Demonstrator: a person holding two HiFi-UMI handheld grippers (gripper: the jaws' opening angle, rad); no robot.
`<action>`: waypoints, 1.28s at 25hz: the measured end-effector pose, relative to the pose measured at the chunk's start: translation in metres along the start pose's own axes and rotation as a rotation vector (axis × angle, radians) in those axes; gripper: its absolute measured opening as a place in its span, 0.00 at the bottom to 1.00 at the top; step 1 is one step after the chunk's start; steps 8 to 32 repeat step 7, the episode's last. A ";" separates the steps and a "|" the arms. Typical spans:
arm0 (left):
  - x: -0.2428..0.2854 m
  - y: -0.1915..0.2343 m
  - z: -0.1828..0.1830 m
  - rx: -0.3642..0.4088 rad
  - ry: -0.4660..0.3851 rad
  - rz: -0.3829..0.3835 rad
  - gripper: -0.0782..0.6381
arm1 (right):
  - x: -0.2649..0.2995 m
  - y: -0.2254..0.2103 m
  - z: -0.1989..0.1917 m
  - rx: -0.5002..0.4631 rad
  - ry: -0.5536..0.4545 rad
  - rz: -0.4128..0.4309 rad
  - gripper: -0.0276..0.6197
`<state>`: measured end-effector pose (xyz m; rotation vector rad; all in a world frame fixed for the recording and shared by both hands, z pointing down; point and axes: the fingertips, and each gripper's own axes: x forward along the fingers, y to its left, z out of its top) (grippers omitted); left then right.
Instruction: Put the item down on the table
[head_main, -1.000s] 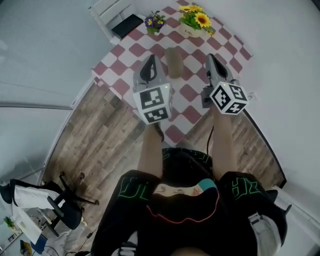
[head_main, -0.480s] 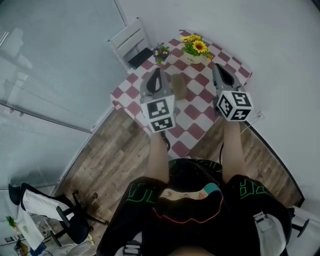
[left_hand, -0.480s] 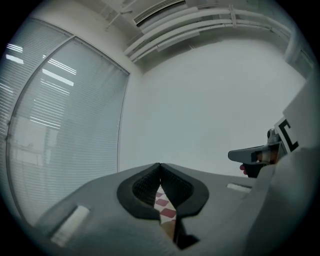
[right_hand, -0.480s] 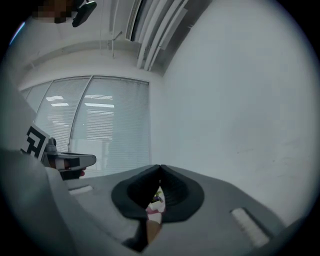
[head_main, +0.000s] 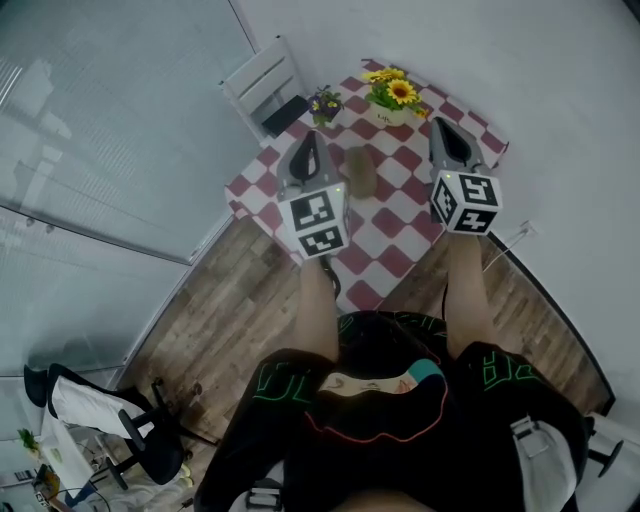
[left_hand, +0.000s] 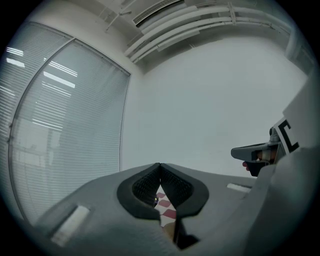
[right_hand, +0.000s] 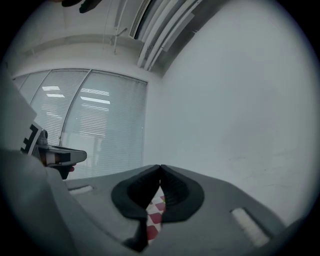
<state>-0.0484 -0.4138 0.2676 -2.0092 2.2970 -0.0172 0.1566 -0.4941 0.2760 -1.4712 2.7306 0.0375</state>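
- my left gripper (head_main: 311, 140) is clenched: in its own view the two dark ribbed pads meet at the tips with nothing between them.
- my right gripper (head_main: 440, 125) is clenched the same way, pads together at the tips and empty.
- both grippers point away from me over the table (head_main: 395, 225), each with its black-and-white marker cube (head_main: 318, 222) facing the head camera.
- the item (head_main: 360, 170), a tan, rounded, soft-looking lump, lies on the table's red and white checks. in the head view it sits between the two grippers, just beside the left one, and neither gripper touches it.
- through the slit under each pair of pads i see a sliver of the checked cloth; the left gripper view also shows a bit of tan there.
- at the far edge of the table stand a pot of sunflowers (head_main: 392, 95) and a small pot of purple flowers (head_main: 325, 103), near each other.
- a white chair (head_main: 262, 82) stands beyond the table's far left corner, with something dark on its seat.
- the table stands on a wooden floor (head_main: 215, 320); a glass wall with blinds (head_main: 110, 110) runs along the left.
- a black office chair (head_main: 150, 440) draped with white cloth stands at the lower left, well apart from the table.
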 end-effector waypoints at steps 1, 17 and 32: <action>0.000 0.000 0.001 0.003 -0.004 0.001 0.12 | 0.001 0.002 0.001 -0.008 -0.002 0.005 0.05; 0.002 0.006 -0.003 -0.004 0.012 0.014 0.12 | 0.006 0.007 0.004 -0.053 -0.014 0.013 0.05; 0.002 0.006 -0.003 -0.004 0.012 0.014 0.12 | 0.006 0.007 0.004 -0.053 -0.014 0.013 0.05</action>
